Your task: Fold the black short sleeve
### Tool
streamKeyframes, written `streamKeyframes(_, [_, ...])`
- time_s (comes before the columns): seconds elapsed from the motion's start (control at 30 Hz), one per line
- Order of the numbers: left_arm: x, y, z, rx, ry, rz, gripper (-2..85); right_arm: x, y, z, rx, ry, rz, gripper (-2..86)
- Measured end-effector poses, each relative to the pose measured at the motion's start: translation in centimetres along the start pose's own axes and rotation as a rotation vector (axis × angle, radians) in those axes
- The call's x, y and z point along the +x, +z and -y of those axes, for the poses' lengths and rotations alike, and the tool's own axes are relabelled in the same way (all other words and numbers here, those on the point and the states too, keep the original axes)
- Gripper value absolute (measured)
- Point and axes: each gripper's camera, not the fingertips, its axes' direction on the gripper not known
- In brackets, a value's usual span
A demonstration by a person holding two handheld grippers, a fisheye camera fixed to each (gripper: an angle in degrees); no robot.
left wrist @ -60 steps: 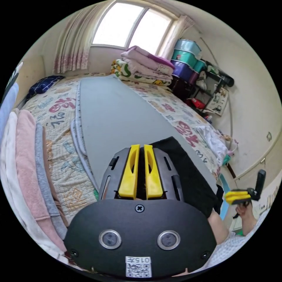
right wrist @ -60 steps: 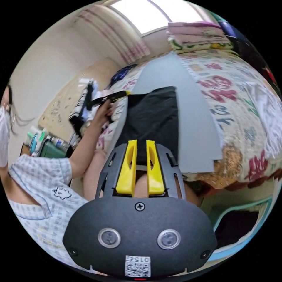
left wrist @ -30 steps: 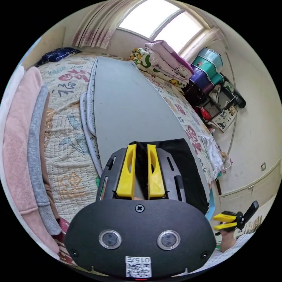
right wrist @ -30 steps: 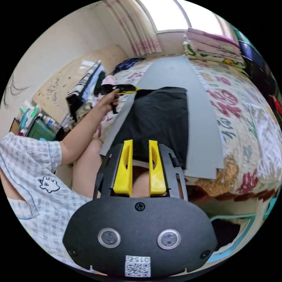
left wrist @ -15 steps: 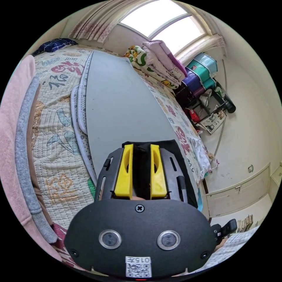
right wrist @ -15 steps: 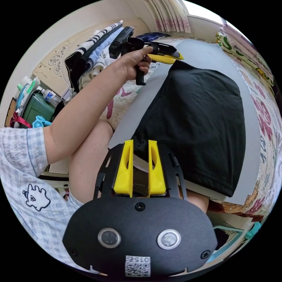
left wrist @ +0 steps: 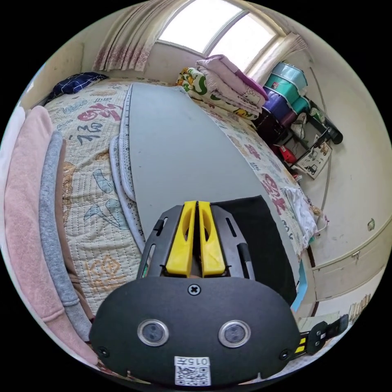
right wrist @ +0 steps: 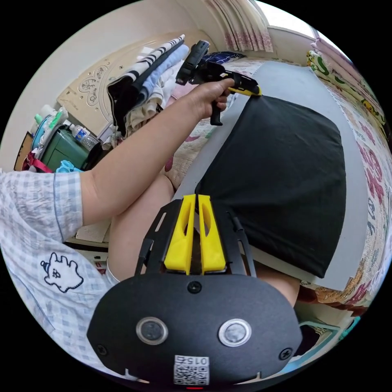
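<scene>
Left gripper view first: we count one folded black short-sleeve shirt (left wrist: 261,241) lying flat on the near end of one long grey folding board (left wrist: 179,155), which sits on a quilted bedspread with red and blue characters (left wrist: 85,134). Our left gripper (left wrist: 195,212) has its two yellow jaws pressed together right at the shirt's left far corner; black cloth sits in the thin slit between them, so it looks clamped on that corner. The rest of the shirt spreads off to the right of the jaws. To the left there's one stack of folded clothes, pink and grey (left wrist: 36,204), and far off by the window one pile of folded blankets (left wrist: 224,90). A bit of the other gripper's black and yellow body (left wrist: 322,335) pokes in at the near right.

Right gripper view: same single shirt (right wrist: 286,171), a neat dark rectangle on the grey board (right wrist: 359,212). Our right gripper (right wrist: 196,212) has its two yellow jaws drawn together at the shirt's near left corner, though we can't tell if cloth is really caught between them. Across the shirt, the person's hand (right wrist: 208,100) holds the left gripper (right wrist: 255,92) at the far left corner. So two grippers, both on the shirt's left edge.
</scene>
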Motion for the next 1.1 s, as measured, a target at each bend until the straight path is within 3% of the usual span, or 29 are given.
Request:
streamKeyframes(0.43, [1.5,1.6,0.2,-0.066,0.042,0.055,-0.2,-8.7,3.5,6.1,-0.004,0.023,0.009,0.6])
streamKeyframes(0.7, [1.0,0.1,-1.2,-0.01,0.014,0.001,0.1,-13.4,-0.3,9.1,0.065,0.101,0.134,-0.2])
streamKeyframes(0.83, [1.3,-1.0,-2.4,0.026,0.021,-0.014,0.1,-17.1,-6.7,10.6,0.191,0.2,0.12,-0.2])
streamKeyframes(0.97, [1.5,-2.2,-4.0,0.066,0.039,-0.016,0.0,-21.4,-18.2,13.9,0.416,0.5,-0.04,1.3])
streamKeyframes(1.1, [0.9,-3.0,-5.4,0.092,0.015,-0.036,-0.2,-29.7,-29.8,16.0,0.696,0.452,-0.001,6.5])
